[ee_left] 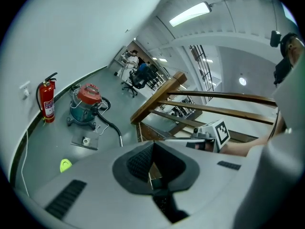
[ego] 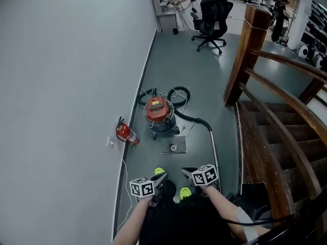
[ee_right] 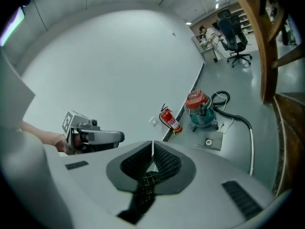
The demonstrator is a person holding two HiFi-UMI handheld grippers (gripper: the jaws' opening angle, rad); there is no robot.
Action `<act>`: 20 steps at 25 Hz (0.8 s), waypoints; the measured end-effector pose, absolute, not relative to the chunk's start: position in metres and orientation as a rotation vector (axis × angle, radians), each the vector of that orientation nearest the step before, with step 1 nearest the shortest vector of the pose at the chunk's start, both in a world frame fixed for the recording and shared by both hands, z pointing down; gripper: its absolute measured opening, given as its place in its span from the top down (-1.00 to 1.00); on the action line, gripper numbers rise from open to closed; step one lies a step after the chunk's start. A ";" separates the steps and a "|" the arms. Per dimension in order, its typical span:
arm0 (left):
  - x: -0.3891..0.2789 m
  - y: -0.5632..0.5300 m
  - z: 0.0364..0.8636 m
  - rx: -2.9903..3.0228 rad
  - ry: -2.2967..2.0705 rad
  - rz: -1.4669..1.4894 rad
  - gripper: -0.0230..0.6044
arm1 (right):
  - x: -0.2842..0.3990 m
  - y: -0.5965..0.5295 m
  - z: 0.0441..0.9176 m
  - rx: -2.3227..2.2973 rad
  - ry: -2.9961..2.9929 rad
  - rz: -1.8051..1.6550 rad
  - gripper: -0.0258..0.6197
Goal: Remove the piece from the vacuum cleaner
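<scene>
While the left gripper (ee_left: 151,162) and right gripper (ee_right: 152,157) sit closed and empty, the black hose (ego: 191,118) on the vacuum cleaner (ego: 159,115) looks light and floppy, probably best gripped at its stiffer end.

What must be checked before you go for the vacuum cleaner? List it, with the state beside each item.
1. Left gripper empty: ok, jaws together, nothing between them.
2. Right gripper empty: ok, jaws together, nothing between them.
3. Jaws ready to grasp: not ok, both are shut.
4. Vacuum cleaner within reach: not ok, it stands farther along the floor, near the wall.
5. Vacuum cleaner upright: ok.
6. Piece to remove picked out: cannot tell, too small from here.
</scene>
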State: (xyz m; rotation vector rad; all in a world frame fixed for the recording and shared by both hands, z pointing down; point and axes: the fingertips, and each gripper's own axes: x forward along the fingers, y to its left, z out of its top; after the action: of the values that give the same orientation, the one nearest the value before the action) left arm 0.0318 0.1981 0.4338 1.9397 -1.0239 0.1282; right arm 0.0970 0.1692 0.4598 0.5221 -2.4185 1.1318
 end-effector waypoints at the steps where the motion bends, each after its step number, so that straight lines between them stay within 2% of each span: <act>1: 0.030 0.197 0.431 1.929 -1.035 0.106 0.89 | 0.097 0.171 0.459 0.520 -2.422 1.136 0.84; 4: 0.024 0.194 0.422 1.854 -1.075 -0.038 0.90 | 0.097 0.173 0.459 0.511 -2.430 1.118 0.84; 9: 0.001 0.190 0.423 1.588 -1.189 -0.447 0.89 | 0.103 0.170 0.445 0.525 -2.462 1.096 0.84; 11: -0.005 0.195 0.426 1.628 -1.231 -0.373 0.89 | 0.101 0.175 0.441 0.537 -2.472 1.076 0.84; 15: 0.005 0.203 0.421 1.905 -1.279 -0.028 0.89 | 0.096 0.188 0.436 0.563 -2.483 0.967 0.84; 20: 0.021 0.208 0.421 2.055 -1.230 0.135 0.89 | 0.081 0.193 0.435 0.530 -2.469 0.811 0.87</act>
State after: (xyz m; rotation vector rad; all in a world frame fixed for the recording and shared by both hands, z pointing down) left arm 0.0214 0.2075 0.4211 2.0551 -1.2303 0.1345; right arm 0.0812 0.1929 0.4348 0.5299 -2.4690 0.8105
